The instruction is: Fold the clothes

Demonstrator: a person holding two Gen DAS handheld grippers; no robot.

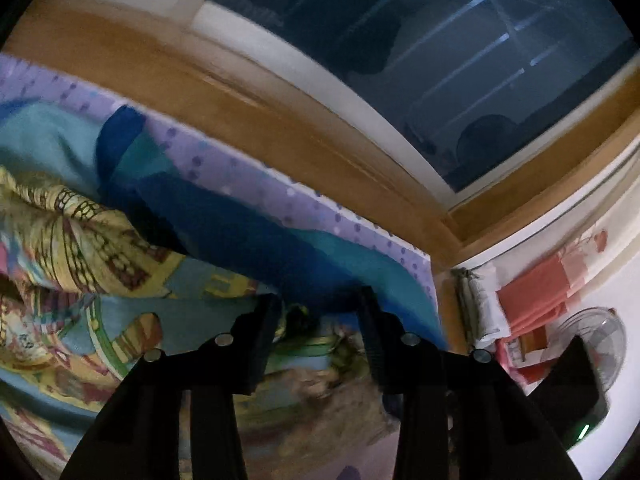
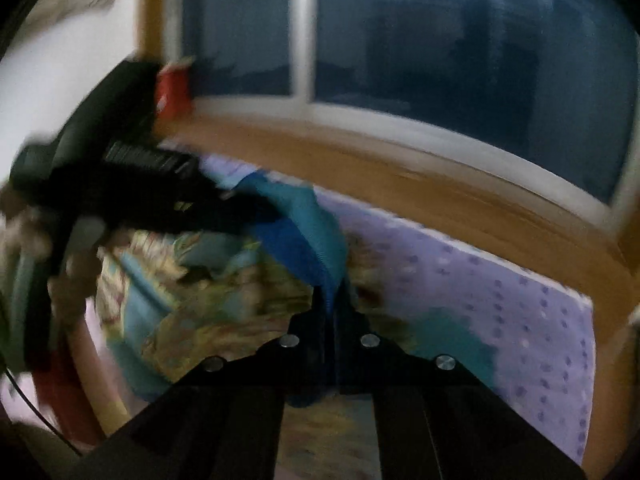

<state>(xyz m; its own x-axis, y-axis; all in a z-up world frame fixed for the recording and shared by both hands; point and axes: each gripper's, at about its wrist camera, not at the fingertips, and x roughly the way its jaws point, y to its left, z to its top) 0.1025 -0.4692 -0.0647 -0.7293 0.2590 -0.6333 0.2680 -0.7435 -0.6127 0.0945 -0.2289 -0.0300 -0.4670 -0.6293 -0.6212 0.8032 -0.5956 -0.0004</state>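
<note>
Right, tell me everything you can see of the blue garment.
The blue garment looks like soft cloth in two tones, deep blue and teal. It is lifted and bunched, draped over the patterned bedding, with the purple dotted sheet behind it. The right gripper is shut on a gathered fold of it. The left gripper is open, its fingers at the cloth's lower edge; contact is unclear. Blur hides seams and its type.

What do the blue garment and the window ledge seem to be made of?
The blue garment looks like soft matte fabric, perhaps knit: it drapes and creases, pinched in the right tool. The window ledge looks like brown wood or wood-look laminate, smooth with faint sheen; motion blur hides any grain.
</note>
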